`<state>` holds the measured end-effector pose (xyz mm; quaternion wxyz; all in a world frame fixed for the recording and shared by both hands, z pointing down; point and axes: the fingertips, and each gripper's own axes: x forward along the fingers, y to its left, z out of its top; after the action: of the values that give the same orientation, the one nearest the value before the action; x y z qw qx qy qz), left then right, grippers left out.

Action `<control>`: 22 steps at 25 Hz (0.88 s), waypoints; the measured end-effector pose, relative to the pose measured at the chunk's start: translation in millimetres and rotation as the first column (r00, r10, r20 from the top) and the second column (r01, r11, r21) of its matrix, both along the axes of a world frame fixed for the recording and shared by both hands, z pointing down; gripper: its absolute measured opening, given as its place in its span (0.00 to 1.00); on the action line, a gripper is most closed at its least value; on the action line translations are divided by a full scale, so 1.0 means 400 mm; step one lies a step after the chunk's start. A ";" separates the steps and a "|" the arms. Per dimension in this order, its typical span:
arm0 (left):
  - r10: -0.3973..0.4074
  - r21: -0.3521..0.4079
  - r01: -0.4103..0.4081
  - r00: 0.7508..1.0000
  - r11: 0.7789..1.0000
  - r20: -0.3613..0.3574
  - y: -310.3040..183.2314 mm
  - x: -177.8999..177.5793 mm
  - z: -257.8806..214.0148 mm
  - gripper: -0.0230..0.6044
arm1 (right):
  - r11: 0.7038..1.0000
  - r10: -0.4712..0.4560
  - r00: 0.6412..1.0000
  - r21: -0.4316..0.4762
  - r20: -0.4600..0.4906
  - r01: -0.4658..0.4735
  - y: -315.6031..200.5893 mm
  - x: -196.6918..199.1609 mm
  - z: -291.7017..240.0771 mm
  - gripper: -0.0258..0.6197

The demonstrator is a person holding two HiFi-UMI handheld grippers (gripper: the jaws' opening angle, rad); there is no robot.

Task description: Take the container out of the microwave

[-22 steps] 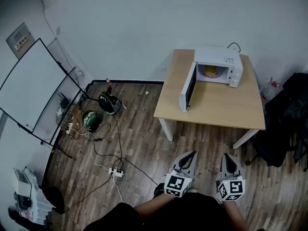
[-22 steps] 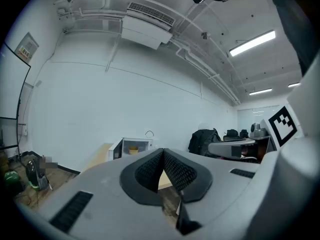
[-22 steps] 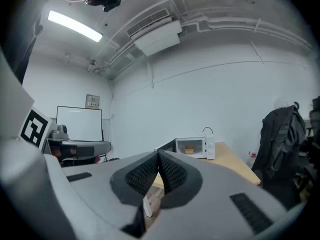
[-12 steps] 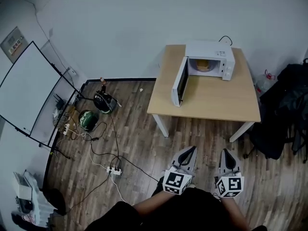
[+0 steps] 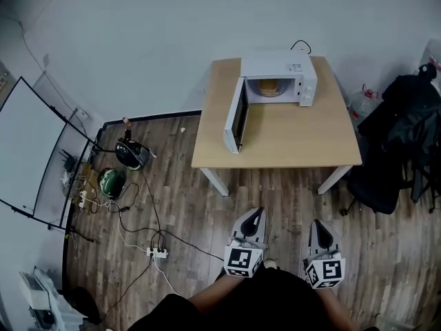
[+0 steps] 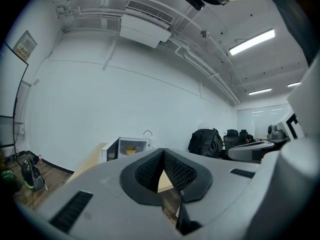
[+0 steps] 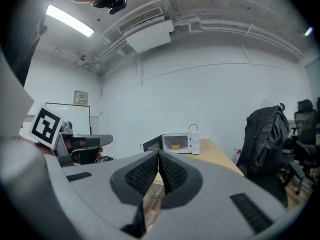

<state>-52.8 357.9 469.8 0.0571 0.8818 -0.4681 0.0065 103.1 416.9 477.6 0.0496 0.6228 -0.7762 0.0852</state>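
I log this as an office or lab room: whiteboard (image 5: pixel 31 150) at left, wood-look floor (image 5: pixel 186 205) with cables (image 5: pixel 138 219) and power strip (image 5: pixel 158 252) lower left, plain table (image 5: pixel 296 136) bearing a microwave (image 5: pixel 279 67) upper centre, ceiling air unit (image 6: pixel 146 29), strip lights (image 6: pixel 251 41), office chair (image 5: pixel 389 150) at right.

No word, brand or number can be read anywhere. Black-and-white square markers are borne by the left cube (image 5: pixel 241 261) and the right cube (image 5: pixel 324 272); only block patterns are shown on them, no letters or digits. A small framed sign (image 6: pixel 25 45) is seen on the wall above the whiteboard (image 7: pixel 75 113); coloured marks are made out on it, perhaps a notice, but its print is too small to be read. The print on the microwave (image 5: pixel 279 78) panel is likewise not resolved.
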 end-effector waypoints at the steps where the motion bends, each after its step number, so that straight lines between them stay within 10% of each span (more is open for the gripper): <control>1: 0.012 0.001 -0.012 1.000 1.000 0.004 -0.018 0.011 0.004 0.06 | 1.000 0.006 1.000 0.006 0.014 -0.006 -0.008 0.010 0.000 0.13; 22: 0.285 -0.032 -0.286 0.958 0.958 -0.045 -0.607 0.125 0.021 0.06 | 0.993 0.077 0.995 -0.086 -0.063 -0.082 -0.611 0.045 0.003 0.13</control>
<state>-2.8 115.0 478.4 0.0817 0.9388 -0.3346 0.0063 120.9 172.5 478.6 0.0968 0.6527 -0.7444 0.1030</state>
